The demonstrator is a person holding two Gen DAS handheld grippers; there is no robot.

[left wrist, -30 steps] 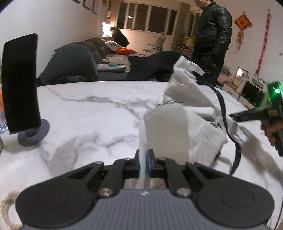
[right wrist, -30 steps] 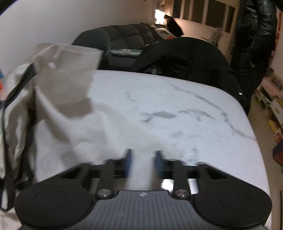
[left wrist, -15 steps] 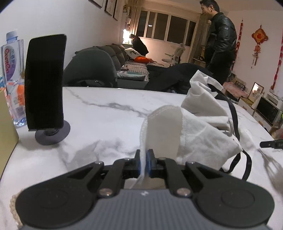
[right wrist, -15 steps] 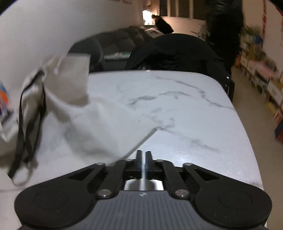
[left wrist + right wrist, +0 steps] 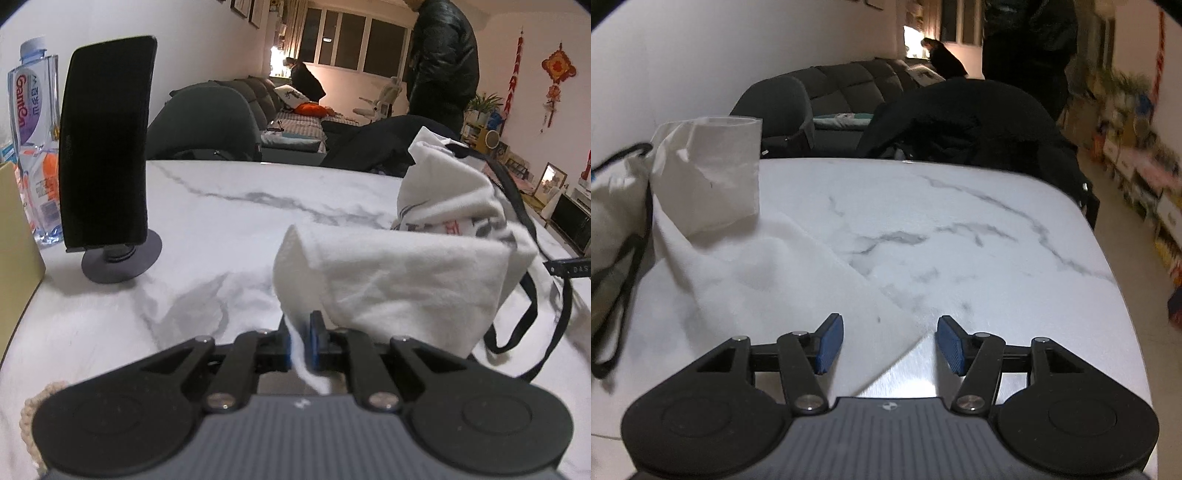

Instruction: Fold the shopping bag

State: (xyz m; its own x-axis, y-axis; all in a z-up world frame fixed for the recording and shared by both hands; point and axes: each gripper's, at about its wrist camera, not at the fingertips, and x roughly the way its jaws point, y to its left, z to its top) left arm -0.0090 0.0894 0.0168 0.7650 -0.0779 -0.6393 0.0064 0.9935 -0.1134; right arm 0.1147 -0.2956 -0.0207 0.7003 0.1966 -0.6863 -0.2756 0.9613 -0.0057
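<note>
Clamped on a bunched corner of the white shopping bag (image 5: pixel 388 273), the left gripper (image 5: pixel 301 341) sits at the lower centre of its own view, cloth squeezed between the blue pads and a tuft hanging out below them. From there the bag rises in a loose hump toward the right of the frame, its black strap (image 5: pixel 532 295) looping down at the right edge onto the marble table (image 5: pixel 229 229).

In the right wrist view the right gripper (image 5: pixel 888 343) stands spread wide, holding nothing. A flat pointed corner of the bag lies on the table between and just ahead of its pads, and the rest of the cloth climbs to the upper left of that frame, where one panel stands up.

The main risk, as I judge it, is the fold going crooked: only one corner is held, so any pull by the left gripper could drag the free corner out of line or slide the whole bag across the smooth marble. The strap could also get trapped inside the fold. A phone on a stand (image 5: pixel 105 177) and a water bottle (image 5: pixel 31 140) stand at the left of the left view, near enough that a wide sweep might knock them.

How many layers the left pads hold is hidden by the bunching. Printing on the bag is too creased to read, and the bag's near edge is cut off by both gripper bodies.
</note>
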